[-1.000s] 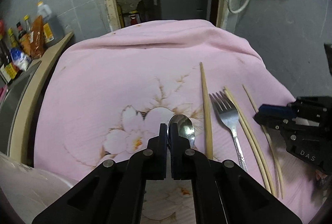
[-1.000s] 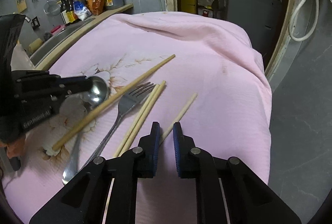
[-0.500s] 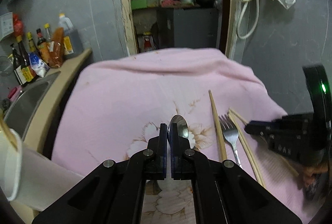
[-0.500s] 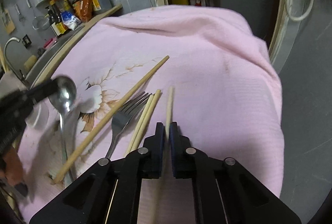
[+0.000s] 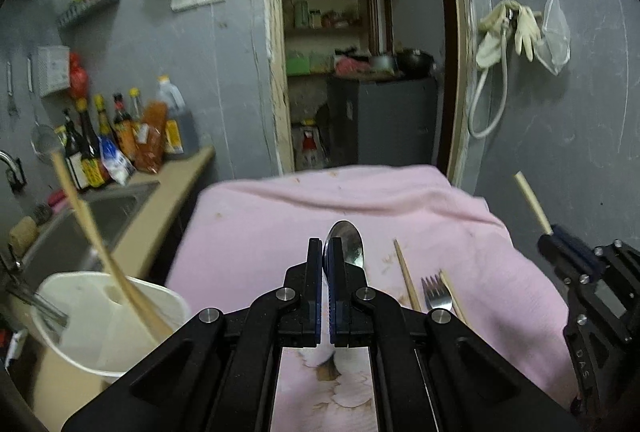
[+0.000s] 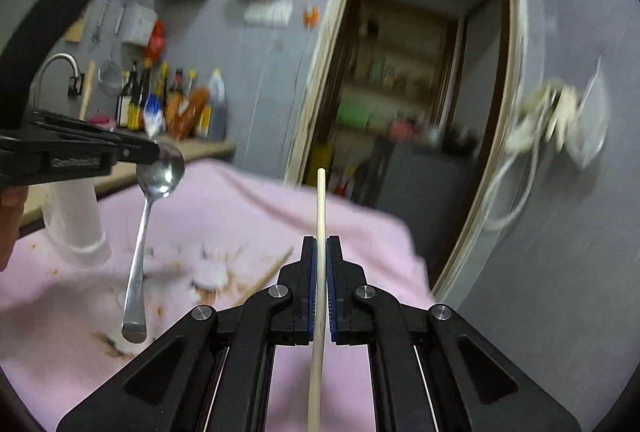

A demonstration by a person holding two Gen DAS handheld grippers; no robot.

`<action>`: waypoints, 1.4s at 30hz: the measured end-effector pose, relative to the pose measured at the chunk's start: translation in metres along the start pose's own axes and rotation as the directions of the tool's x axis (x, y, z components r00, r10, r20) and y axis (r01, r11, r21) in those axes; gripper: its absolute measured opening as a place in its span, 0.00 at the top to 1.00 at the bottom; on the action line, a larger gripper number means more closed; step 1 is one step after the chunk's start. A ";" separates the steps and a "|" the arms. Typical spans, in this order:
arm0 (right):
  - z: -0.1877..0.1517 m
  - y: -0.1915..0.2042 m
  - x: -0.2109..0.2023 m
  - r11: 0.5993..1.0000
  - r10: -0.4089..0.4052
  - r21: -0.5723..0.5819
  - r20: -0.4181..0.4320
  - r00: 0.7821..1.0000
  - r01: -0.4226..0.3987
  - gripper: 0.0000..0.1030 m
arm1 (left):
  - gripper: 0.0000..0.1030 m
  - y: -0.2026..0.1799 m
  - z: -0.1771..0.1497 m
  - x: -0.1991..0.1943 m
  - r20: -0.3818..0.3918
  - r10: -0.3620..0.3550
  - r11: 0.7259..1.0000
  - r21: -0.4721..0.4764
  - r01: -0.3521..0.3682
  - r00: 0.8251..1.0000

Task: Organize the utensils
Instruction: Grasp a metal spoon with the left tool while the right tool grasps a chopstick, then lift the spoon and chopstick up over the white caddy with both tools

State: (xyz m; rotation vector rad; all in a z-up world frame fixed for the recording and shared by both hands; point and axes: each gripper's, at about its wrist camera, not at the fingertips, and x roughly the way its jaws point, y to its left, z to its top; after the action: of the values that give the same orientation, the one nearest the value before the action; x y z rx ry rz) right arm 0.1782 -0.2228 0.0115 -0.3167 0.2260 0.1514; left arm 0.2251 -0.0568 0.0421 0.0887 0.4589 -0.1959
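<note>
Two grips: both sets of jaws are clamped at once, each on one utensil, both clear of the cloth.
Left gripper (image 5: 328,264): pinched tight on the shiny steel spoon (image 6: 160,172) just below its bowl, the long handle dangling down over the pink flowered tablecloth (image 5: 272,232).
Right gripper (image 6: 319,272): closed on the pale wooden chopstick (image 6: 320,204) near mid-length, tip poking forward.
Goal, I'd guess: the white plastic holder cup (image 5: 160,296) at the cloth's left edge, which already has a wooden stick and something metal in it.
Doing it well: bring the spoon over the rim handle-first and lower before letting go; keep the chopstick clear of the left tool.
Left behind: steel fork (image 5: 434,286) and more chopsticks on the cloth.
</note>
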 end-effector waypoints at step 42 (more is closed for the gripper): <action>0.160 0.140 0.031 0.837 0.348 0.210 0.507 0.789 -0.505 0.98 | 0.99 0.203 0.018 -0.109 0.205 0.533 0.846 -0.116 -0.521 0.821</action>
State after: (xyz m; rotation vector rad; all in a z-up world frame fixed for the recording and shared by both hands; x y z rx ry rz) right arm 0.2135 -0.0363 0.1112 0.1284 -0.1479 0.6341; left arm 0.1788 0.1577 0.1152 0.1350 0.1922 0.3548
